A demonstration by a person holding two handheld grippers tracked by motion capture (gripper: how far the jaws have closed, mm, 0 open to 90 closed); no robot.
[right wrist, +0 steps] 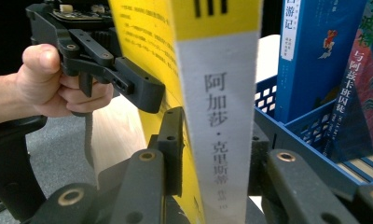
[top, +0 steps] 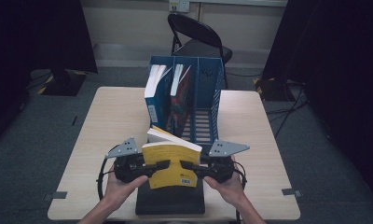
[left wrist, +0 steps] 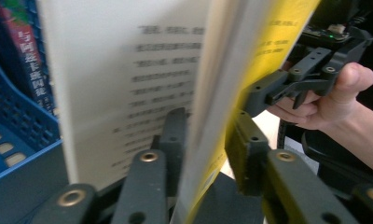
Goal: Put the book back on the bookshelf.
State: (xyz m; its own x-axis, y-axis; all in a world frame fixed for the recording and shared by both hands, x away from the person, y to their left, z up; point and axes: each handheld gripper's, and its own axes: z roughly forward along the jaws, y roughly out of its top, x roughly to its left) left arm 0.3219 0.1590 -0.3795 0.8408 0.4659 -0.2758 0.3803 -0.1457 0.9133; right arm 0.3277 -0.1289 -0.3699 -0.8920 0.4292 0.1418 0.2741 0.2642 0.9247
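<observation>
- Rack [top: 208, 84] stands mid-table, two books filed, right slot free; table [top: 105, 121] bare around it.
- Yellow book [top: 170, 163] is held upright in the air just before the rack, above a dark block [top: 170, 200].
- Left gripper [top: 159, 165] pinches its page edge; right gripper [top: 190, 166] pinches its spine side.
- To do it well, I'd say: keep both pinches level, aim the book square at the free slot.
- Right gripper view reads the spine print [right wrist: 219, 116]; left gripper view catches inner page text [left wrist: 161, 70]; high view gives the slot.
</observation>
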